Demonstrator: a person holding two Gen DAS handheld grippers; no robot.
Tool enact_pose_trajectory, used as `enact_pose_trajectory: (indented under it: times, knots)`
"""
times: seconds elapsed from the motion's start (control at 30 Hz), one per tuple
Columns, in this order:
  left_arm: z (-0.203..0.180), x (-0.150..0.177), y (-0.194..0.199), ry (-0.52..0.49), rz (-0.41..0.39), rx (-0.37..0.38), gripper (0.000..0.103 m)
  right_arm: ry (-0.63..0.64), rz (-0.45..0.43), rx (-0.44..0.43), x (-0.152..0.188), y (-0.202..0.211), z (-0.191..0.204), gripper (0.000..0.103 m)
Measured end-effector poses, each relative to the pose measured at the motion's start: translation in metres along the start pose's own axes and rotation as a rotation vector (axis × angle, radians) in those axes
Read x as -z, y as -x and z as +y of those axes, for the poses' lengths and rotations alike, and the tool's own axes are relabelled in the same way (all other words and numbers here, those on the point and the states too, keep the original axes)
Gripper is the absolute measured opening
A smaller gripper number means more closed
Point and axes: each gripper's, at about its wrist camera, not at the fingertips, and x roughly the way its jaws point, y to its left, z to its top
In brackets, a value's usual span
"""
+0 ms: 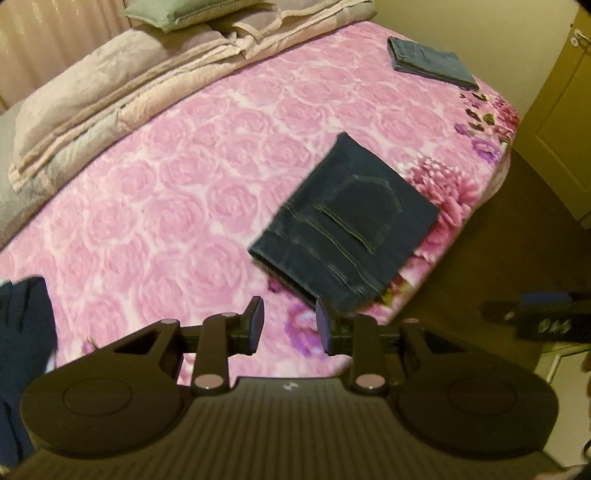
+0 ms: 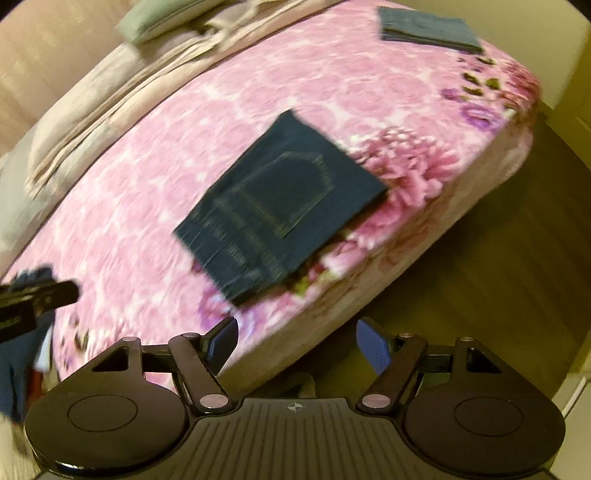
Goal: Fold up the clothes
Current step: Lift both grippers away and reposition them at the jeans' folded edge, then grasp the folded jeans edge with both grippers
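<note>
Dark folded jeans (image 1: 343, 221) (image 2: 280, 206) lie back pocket up on the pink rose-patterned bed cover (image 1: 166, 177) (image 2: 155, 192), near its front corner. A second folded garment, grey-blue (image 1: 432, 62) (image 2: 428, 29), lies at the far corner of the bed. My left gripper (image 1: 290, 325) hovers just in front of the jeans, partly open, with nothing between its fingers. My right gripper (image 2: 299, 343) is held wide open over the bed's edge, nothing in it and apart from the jeans. A dark blue cloth (image 1: 22, 332) (image 2: 14, 369) shows at the left edge of both views.
Beige folded quilts (image 1: 110, 92) and a green pillow (image 1: 192, 11) are piled at the back left of the bed. Brown floor (image 1: 498, 240) lies to the right of the bed, with a cabinet door (image 1: 565, 129) beyond. The bed's side drops away under the right gripper.
</note>
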Motion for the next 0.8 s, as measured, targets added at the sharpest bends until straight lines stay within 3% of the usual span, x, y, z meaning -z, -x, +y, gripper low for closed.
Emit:
enact_pose_trajectory:
  times: [0.2, 0.37, 0.57, 0.8]
  knots:
    - [0.015, -0.023, -0.009, -0.031, -0.019, 0.026, 0.03, -0.068, -0.029, 0.031, -0.025, -0.003, -0.007, 0.074]
    - [0.03, -0.026, -0.024, 0.033, 0.01, 0.062, 0.03, -0.029, -0.006, 0.065, -0.044, -0.008, 0.0, 0.074]
    - [0.067, -0.018, -0.039, 0.2, 0.046, 0.047, 0.03, 0.061, 0.042, 0.056, -0.071, -0.031, 0.011, 0.074]
    - [0.093, -0.012, -0.055, 0.37, 0.06, -0.049, 0.03, 0.225, 0.077, -0.007, -0.118, -0.068, 0.023, 0.074]
